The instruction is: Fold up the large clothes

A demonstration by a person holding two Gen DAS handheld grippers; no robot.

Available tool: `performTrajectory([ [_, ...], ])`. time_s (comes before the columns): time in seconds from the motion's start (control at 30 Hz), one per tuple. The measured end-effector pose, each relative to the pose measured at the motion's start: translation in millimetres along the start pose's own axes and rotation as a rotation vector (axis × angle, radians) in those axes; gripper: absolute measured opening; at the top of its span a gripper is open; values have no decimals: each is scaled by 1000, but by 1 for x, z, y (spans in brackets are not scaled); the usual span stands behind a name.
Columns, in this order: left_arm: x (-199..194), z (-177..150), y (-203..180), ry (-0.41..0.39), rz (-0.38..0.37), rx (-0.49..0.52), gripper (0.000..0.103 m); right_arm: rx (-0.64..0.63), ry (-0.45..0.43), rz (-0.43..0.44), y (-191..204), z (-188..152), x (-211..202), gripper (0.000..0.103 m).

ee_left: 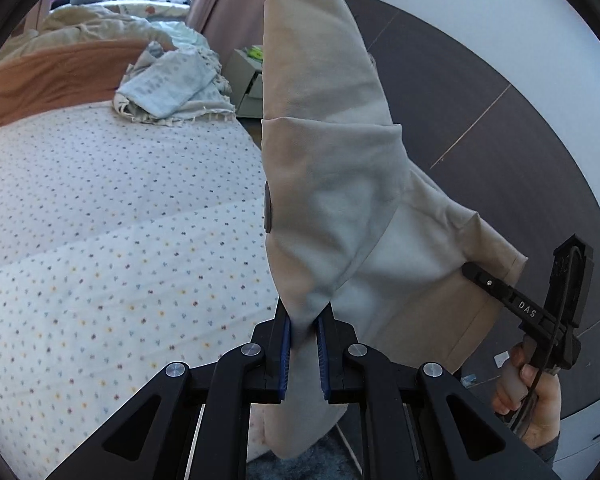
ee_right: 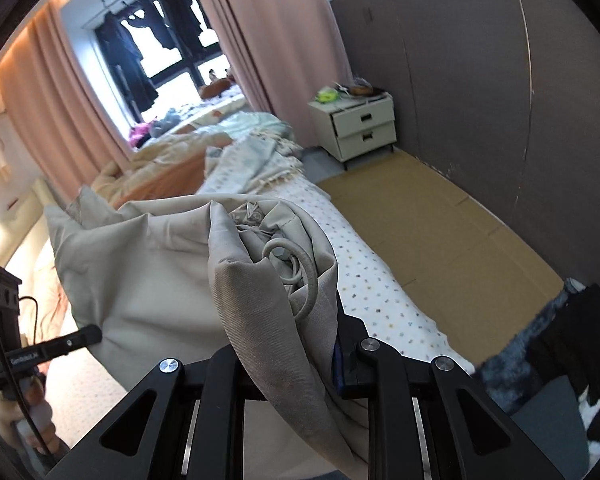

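A large beige garment (ee_left: 340, 184) hangs in the air between my two grippers, beside the bed. My left gripper (ee_left: 305, 336) is shut on one edge of it, the cloth pinched between the blue pads. My right gripper (ee_right: 300, 344) is shut on another bunched part of the garment (ee_right: 172, 280), where a drawstring loop (ee_right: 300, 276) shows; cloth covers its left finger. In the left wrist view the right gripper (ee_left: 476, 270) shows at the right, its tips against the garment. In the right wrist view the left gripper (ee_right: 96, 334) shows at the lower left.
The bed (ee_left: 100, 240) with a dotted sheet lies to the left, with a pile of crumpled cloths (ee_left: 172, 84) and an orange blanket (ee_left: 52, 76) further up. A white nightstand (ee_right: 356, 128) stands by the dark wall. Tan floor panels (ee_right: 440, 232) lie right of the bed.
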State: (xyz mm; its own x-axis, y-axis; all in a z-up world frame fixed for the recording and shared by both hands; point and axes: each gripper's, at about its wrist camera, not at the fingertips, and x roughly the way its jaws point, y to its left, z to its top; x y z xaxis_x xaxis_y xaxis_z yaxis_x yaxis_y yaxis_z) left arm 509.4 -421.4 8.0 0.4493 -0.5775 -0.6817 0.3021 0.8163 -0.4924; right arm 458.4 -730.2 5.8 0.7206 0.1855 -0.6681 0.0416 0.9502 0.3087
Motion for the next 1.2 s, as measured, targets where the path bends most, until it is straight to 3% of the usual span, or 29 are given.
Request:
performTrajectory([
  [0.43,102,42,80,91,-7,-16,12,0,127,-111,-14,14,127,20],
  [0.5,115,43,92,102,16,-27,16,-1,138,-183,-15,14,148,25],
  [0.53,121,43,98,117,7,-30,19,4,135,-220,-16,14,155,35],
  [0.57,128,43,104,137,0,-27,30,15,129,-262,-19,14,161,47],
  [0.6,132,41,108,151,-1,-20,41,25,116,-299,-22,15,163,52],
  [0.67,135,32,118,147,17,-10,51,58,93,-331,-31,10,160,67],
  [0.8,139,13,131,165,36,-15,51,147,83,-312,-56,-14,140,68],
  [1.07,144,-18,132,208,37,-25,51,288,91,-361,-105,-100,79,67],
  [1.2,149,-31,125,225,32,-12,51,405,56,-325,-124,-137,61,67],
])
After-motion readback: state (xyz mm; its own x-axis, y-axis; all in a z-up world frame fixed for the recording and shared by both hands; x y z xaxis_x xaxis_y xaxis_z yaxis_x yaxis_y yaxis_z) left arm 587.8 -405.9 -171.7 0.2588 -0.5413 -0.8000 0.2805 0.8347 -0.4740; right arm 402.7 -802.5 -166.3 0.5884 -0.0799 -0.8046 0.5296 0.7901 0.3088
